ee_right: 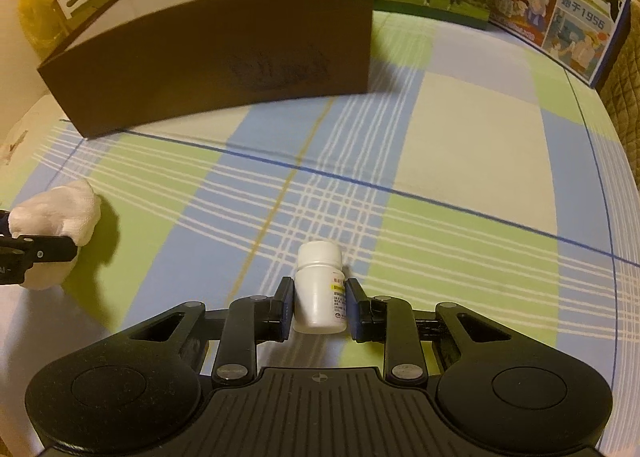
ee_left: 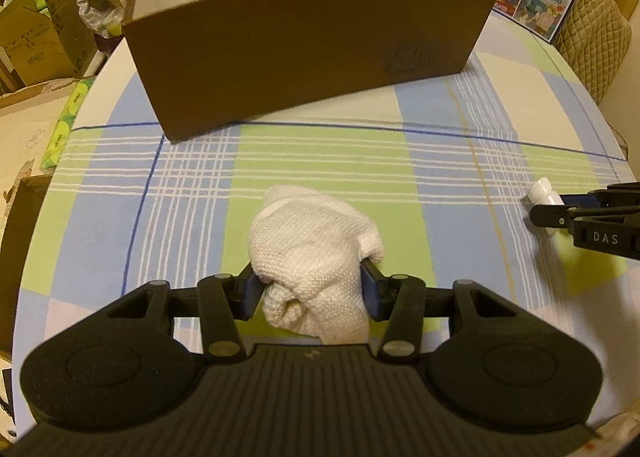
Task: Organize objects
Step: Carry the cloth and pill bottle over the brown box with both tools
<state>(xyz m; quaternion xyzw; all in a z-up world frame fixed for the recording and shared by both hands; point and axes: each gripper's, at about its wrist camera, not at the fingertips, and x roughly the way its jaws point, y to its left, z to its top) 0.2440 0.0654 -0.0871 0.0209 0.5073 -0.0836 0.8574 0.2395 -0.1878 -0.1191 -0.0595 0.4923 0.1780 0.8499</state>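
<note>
Left wrist: cloth (ee_left: 316,253) between left gripper (ee_left: 310,289) pads

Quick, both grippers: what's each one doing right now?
Left gripper: closed on the white cloth.
Right gripper: closed on the white bottle.

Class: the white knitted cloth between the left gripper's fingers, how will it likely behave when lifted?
The white cloth looks soft and bunched, so it will probably sag rather than hold shape. Its loose folds bulge past the left gripper, so it may shift in the grip. Probably light, unbreakable.
</note>
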